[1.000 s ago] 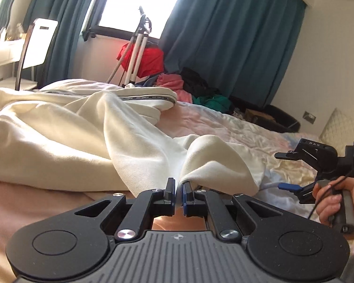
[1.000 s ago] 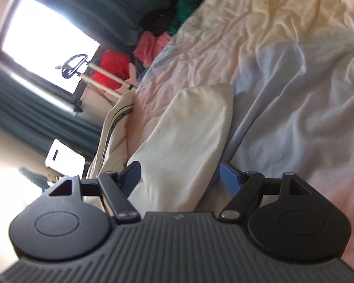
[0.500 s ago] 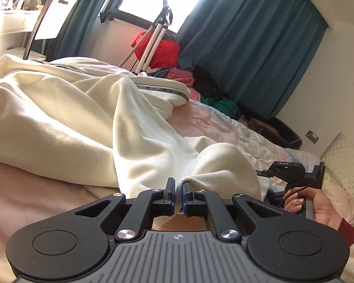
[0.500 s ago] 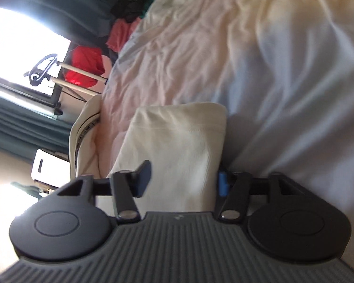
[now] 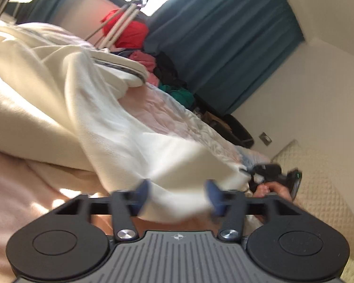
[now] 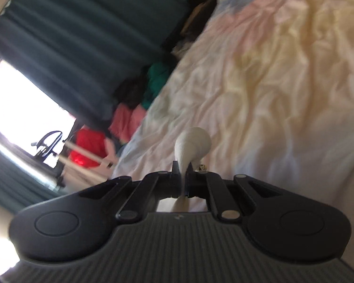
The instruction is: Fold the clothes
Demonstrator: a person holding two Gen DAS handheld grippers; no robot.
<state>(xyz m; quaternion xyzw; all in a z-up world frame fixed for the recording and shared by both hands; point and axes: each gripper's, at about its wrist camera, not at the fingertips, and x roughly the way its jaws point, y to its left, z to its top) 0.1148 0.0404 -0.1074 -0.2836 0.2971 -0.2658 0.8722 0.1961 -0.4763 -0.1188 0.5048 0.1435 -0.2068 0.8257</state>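
A cream sweatshirt (image 5: 66,99) lies crumpled on the bed, its sleeve running toward me. My left gripper (image 5: 178,192) is open, and the sleeve's cuff end (image 5: 184,174) lies loose between its blue fingertips. My right gripper (image 6: 182,168) is shut on the cream cuff (image 6: 192,143), which bulges out past the fingers above the sheet. In the left wrist view the right gripper (image 5: 244,172) shows at the cuff's far edge, with the hand behind it.
The bed carries a rumpled pink, yellow and pale blue sheet (image 6: 283,75). A quilted cream pillow (image 5: 323,184) lies at right. Piled red, pink and green clothes (image 5: 127,30) and a rack stand by the window and teal curtains (image 5: 219,37).
My left gripper has opened and let go of the sleeve. My right gripper, open around the cuff before, has shut on it and lifted it.
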